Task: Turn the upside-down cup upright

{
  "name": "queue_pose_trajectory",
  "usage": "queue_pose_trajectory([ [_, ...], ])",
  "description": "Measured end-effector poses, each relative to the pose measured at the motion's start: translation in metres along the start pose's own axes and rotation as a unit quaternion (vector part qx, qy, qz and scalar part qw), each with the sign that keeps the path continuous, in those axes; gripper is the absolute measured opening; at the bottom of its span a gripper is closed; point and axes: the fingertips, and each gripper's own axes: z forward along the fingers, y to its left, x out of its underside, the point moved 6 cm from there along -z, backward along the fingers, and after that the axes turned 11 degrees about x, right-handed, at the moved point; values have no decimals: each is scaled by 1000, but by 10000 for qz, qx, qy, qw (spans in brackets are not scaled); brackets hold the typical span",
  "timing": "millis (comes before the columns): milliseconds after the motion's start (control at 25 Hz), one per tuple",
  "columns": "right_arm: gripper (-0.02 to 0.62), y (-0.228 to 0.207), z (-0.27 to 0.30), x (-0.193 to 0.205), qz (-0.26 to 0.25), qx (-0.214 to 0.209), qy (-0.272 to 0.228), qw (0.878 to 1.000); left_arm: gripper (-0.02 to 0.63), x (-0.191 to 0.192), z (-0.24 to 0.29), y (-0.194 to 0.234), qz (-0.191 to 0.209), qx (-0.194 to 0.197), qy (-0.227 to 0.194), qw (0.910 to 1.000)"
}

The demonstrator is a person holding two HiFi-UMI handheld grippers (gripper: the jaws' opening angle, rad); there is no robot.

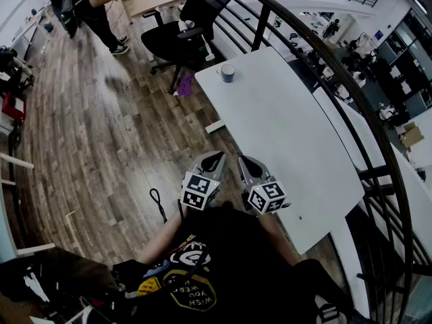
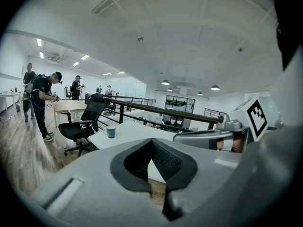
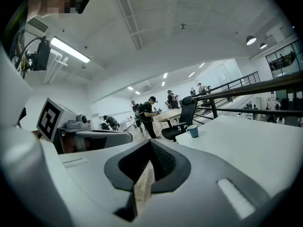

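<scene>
Two grippers: the left gripper [image 1: 217, 157] and the right gripper [image 1: 244, 161] sit side by side, close in front of the person's chest, and tip slightly downward.
Jaw state: both pairs of jaws are pressed together. Each gripper view shows the dark pads meeting along a seam with nothing between them.
Why held this way: this looks like a ready pose. Neither gripper has anything to carry, and I judge that the reach has not yet begun.
Nearest surface: the near end of the white table [image 1: 290, 140] lies just ahead and to the right of the grippers, and that part of it is bare.
Cup [image 1: 228, 73]: this small blue mug with a handle stands at the far end of the table near its corner, well apart from both grippers.
Cup's orientation: it is too small in every view to tell whether the mouth or the base faces up.
Cup's contents: nothing can be seen in it or spilled around it.
Why its spot matters: it stands alone on open tabletop, so a gripper could probably come at it from either side.
What the next move needs: by my reading, one gripper must travel the length of the table and open its jaws before closing on the cup's wall.
Beyond the table: a black office chair [image 1: 181, 38] stands just past the cup's corner, a dark railing [image 1: 337, 73] curves along the table's right side, and people stand on the wooden floor [image 1: 101, 133] farther off.
</scene>
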Motion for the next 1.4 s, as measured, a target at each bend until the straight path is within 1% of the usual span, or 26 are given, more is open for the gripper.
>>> queue_pose_trajectory([
  [280, 0, 1, 2, 0, 1, 11, 22, 10000, 5, -2, 1, 3, 57, 48, 48, 10000],
  [480, 0, -1, 5, 1, -21, 27, 52, 10000, 5, 3, 2, 9, -141, 12, 75, 9999],
  [720, 0, 4, 14, 9, -8, -64, 215, 9997, 5, 5, -2, 18, -177, 1, 119, 9998],
  [800, 0, 6, 19, 10, 117, -86, 174, 9997, 5, 6, -4, 24, -192, 8, 135, 9997],
  [920, 2, 8, 29, 12, 285, -133, 135, 9994, 5, 7, -8, 36, -233, 16, 130, 9996],
  [1120, 2, 16, 49, 25, 208, -25, 199, 9996, 5, 18, -16, 63, -324, 110, 107, 9994],
  [1280, 2, 23, 69, 32, 183, 80, 201, 9996, 5, 35, -17, 90, -407, 407, 275, 9980],
  [1400, 2, 23, 79, 32, 185, 138, 234, 9995, 5, 44, -18, 106, -563, 405, 372, 9969],
])
